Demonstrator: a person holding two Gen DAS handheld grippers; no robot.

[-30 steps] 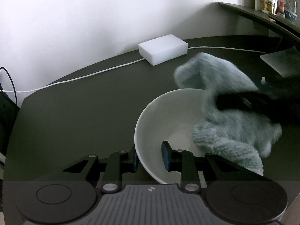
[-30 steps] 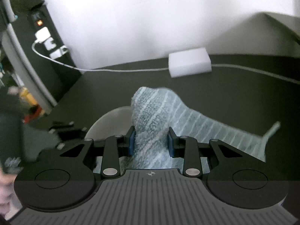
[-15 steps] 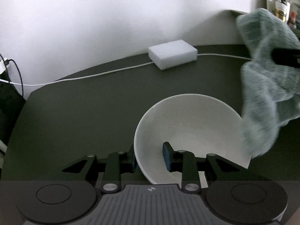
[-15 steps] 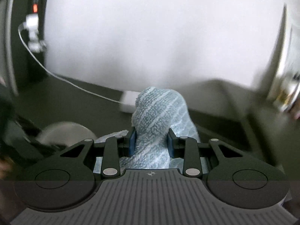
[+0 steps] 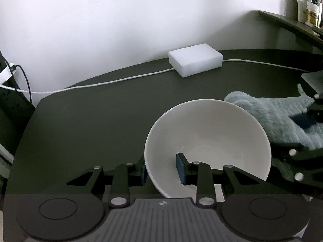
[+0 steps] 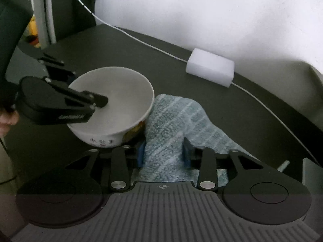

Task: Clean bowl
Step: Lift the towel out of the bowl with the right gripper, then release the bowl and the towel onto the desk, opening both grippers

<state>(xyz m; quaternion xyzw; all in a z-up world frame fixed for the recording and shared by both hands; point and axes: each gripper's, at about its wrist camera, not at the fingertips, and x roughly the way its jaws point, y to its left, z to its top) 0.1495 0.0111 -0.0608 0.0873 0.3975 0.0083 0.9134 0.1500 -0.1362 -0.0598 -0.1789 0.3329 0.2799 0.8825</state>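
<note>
Your left gripper (image 5: 162,171) pinches the near wall of the white bowl (image 5: 210,133), one blue pad outside the rim and the other inside against the inner surface, so the jaws are clamped on the wall. The bowl sits tilted, its opening turned up and toward your left camera; whether its base touches the table cannot be told. From the right wrist view the same bowl (image 6: 119,92) shows a printed mark low on its outer side, and your left gripper (image 6: 101,100) reaches into it from the left. Your right gripper (image 6: 164,154) squeezes a bunched fold of the pale blue striped cloth (image 6: 173,125) between its blue pads. The cloth lies on the dark table (image 6: 232,109) and its front edge presses against the bowl's outer right side, below the rim; none of it is inside the bowl. In the left view the cloth (image 5: 268,111) appears just behind and to the right of the bowl, with the black fingers (image 5: 306,119) of the right gripper on it. Farther back, a white block (image 5: 195,62) rests on the table near the wall, with a white cable (image 5: 105,83) running past it. At the far right a shelf (image 5: 290,23) holds small containers.
</note>
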